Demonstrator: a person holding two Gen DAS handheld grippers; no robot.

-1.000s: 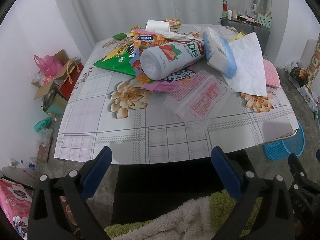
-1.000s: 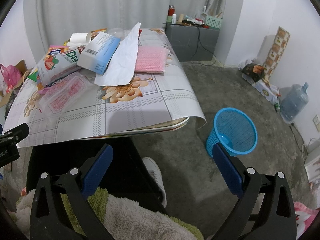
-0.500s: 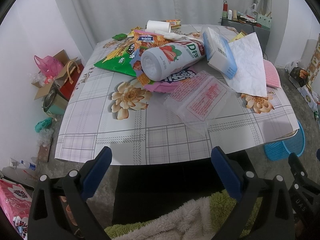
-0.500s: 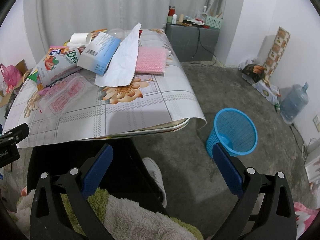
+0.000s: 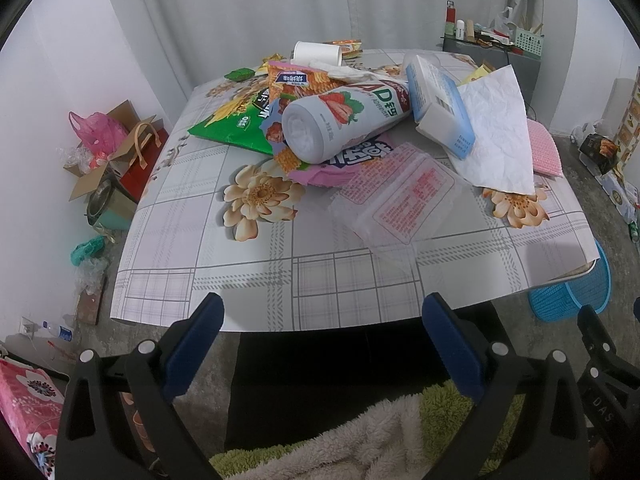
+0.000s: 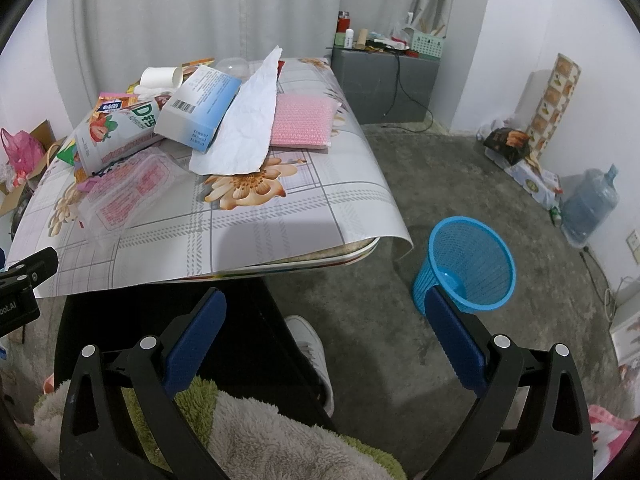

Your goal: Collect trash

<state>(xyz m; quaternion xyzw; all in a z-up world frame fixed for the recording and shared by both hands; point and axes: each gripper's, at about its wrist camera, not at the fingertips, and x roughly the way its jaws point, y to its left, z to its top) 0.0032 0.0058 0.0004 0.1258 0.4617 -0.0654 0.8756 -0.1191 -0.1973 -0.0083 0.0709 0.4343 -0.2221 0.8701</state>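
A heap of trash covers the far half of the table [image 5: 248, 280]: a white strawberry bottle [image 5: 344, 120], a blue-white carton [image 5: 440, 108], crumpled white paper [image 5: 496, 136], a clear plastic tray [image 5: 400, 200], a green snack bag [image 5: 232, 124], a paper cup [image 5: 318, 53] and a pink pad [image 6: 302, 126]. A blue mesh bin [image 6: 468, 264] stands on the floor to the table's right. My left gripper [image 5: 322, 328] is open and empty, short of the table's near edge. My right gripper [image 6: 326, 320] is open and empty above the floor, near the bin.
A grey cabinet [image 6: 384, 88] with small items stands behind the table. Boxes and bags [image 5: 112, 152] lie on the floor at the left. A water jug [image 6: 590, 204] and cartons line the right wall. A fleece-covered lap and a white shoe [image 6: 310, 344] are below.
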